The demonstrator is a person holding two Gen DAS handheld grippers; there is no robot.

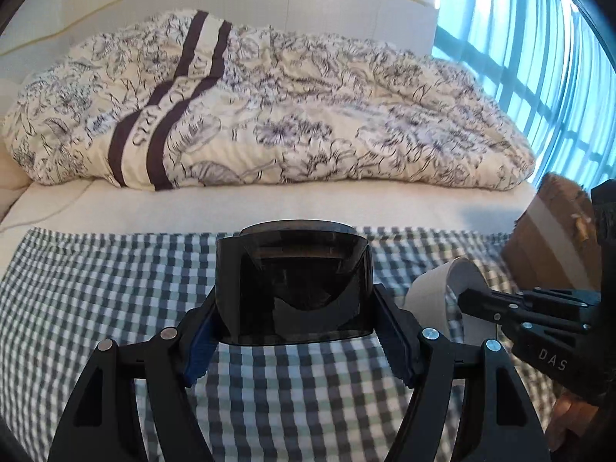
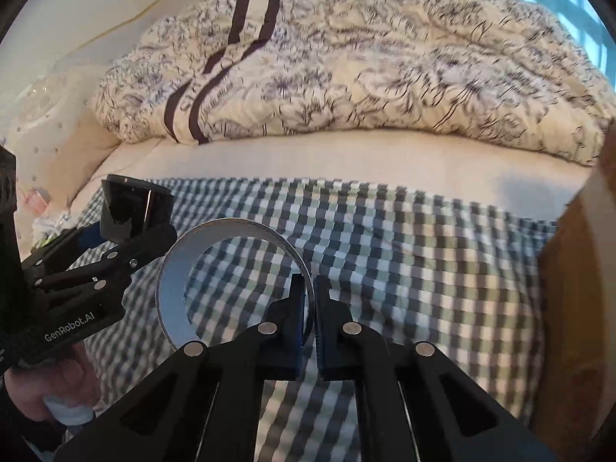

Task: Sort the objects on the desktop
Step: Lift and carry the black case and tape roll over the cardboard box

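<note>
1. Bedroom setting: checked cloth (image 2: pixel 404 254) spread over a bed, crumpled floral duvet (image 1: pixel 269 115) behind, window w/ blue light at right, cardboard box (image 1: pixel 550 238) at the cloth's right edge.
2. Left tool (image 1: pixel 294 340) clamped on a dark glossy black case (image 1: pixel 292 288), held above the cloth; its long axis runs across, betw. the pads.
3. Right tool (image 2: pixel 310 331) pinched shut on the rim of a white tape roll (image 2: pixel 231 281), ring standing on edge, hole facing the camera.
4. Risks, my guess: thin rim grip could let the roll swing or slip; the glossy case may slide; the tools sit near each other, so could clash heading for the box.
</note>
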